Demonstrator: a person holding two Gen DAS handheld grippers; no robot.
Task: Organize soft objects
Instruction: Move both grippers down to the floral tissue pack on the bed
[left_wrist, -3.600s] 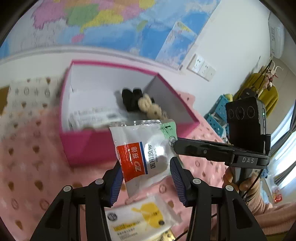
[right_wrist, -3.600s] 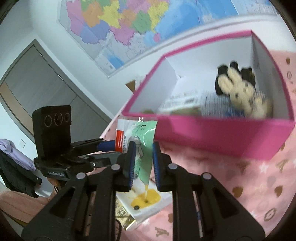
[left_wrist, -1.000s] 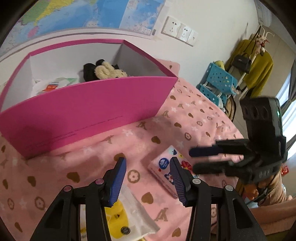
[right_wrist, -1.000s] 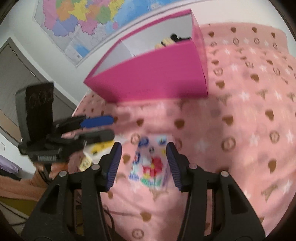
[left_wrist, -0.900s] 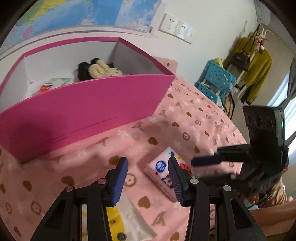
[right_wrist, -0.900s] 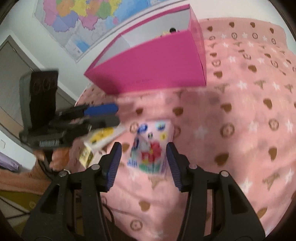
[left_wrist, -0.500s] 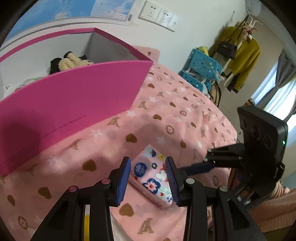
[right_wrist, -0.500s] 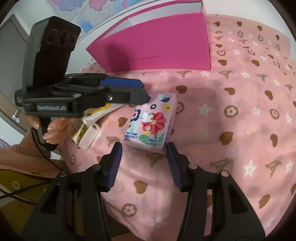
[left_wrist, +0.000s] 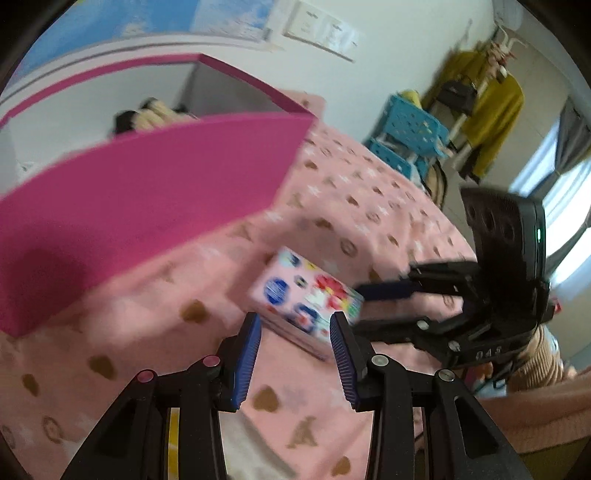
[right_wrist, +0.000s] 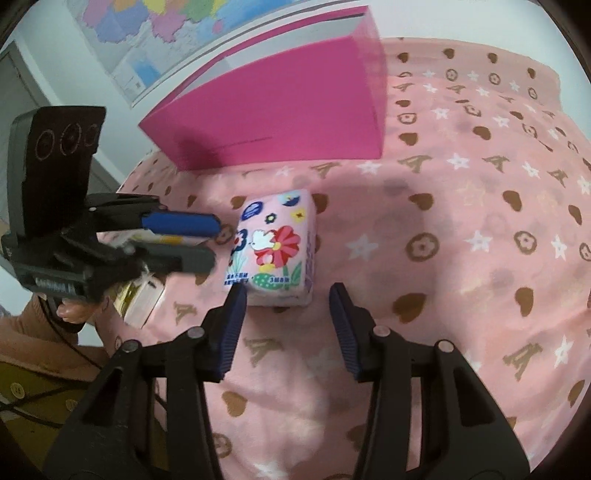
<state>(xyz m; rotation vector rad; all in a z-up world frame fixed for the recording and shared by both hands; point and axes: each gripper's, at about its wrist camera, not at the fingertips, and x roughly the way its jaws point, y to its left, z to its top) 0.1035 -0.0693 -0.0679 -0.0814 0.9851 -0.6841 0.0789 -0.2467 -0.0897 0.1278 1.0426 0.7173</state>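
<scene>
One tissue pack (right_wrist: 275, 251), one pink box (right_wrist: 280, 107)

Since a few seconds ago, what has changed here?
The bandage packet both hand-held grippers held then is gone from them. Now both have dropped to the tissue pack; the right hand-held gripper is closing around it, the left hovers open. The pink box stayed put.

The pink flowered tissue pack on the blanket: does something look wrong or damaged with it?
Nothing stands out. The pink flowered tissue pack lies flat and intact on the pink patterned blanket, outside the magenta cardboard box, not yet put away.
</scene>
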